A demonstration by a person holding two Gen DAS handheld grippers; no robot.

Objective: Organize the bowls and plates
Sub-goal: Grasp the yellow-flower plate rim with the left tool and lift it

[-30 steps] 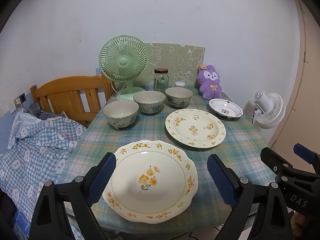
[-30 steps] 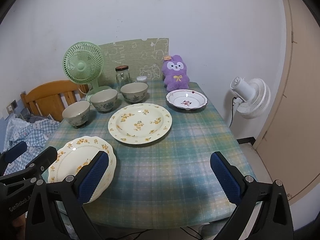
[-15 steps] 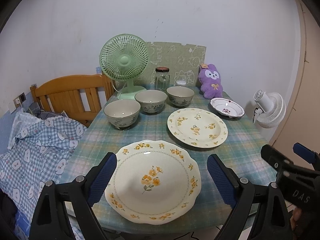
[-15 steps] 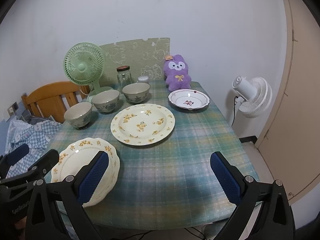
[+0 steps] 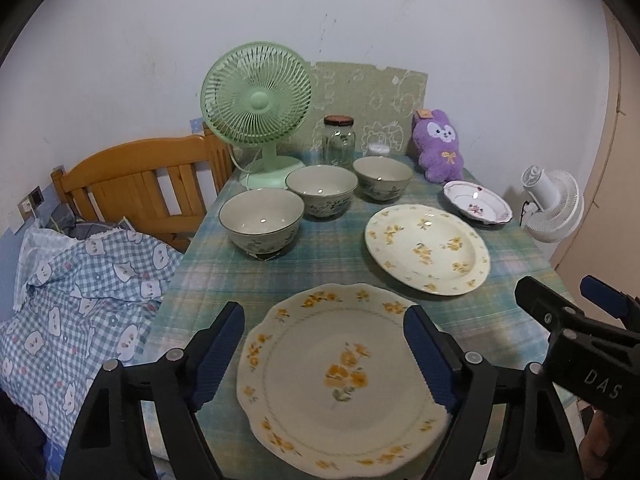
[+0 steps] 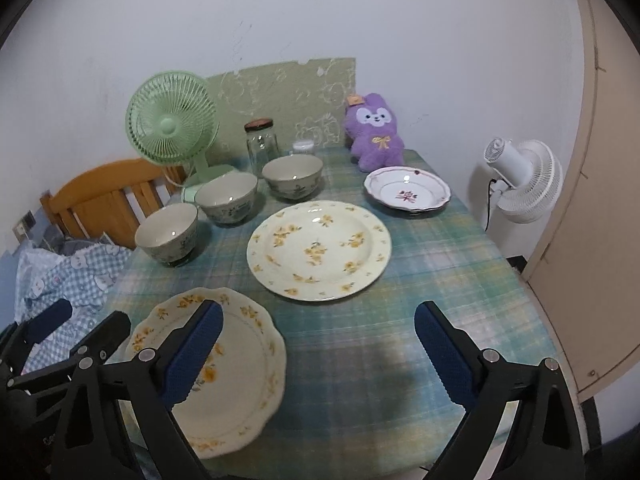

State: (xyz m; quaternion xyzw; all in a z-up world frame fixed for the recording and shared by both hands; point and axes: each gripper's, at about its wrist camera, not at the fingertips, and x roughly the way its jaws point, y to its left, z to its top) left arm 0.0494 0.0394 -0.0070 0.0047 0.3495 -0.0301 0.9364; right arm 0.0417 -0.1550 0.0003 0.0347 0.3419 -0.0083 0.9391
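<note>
Left tool (image 5: 320, 356), jaws just narrowing, straddled near scalloped plate (image 5: 340, 380) ungripped; right tool (image 6: 320, 356) released. I judged nothing stacked yet on desk (image 6: 400, 320).

Readable lettering: one mark only

The white letters "DAS" are showing on the black body of the right claw (image 5: 592, 304), seen from the left wrist view; any lettering elsewhere is staying too small or cut off.

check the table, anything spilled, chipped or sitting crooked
Nothing stands out. The three bowls sit upright and empty, and the three plates lie flat and whole on the tablecloth, with no spills visible.
</note>
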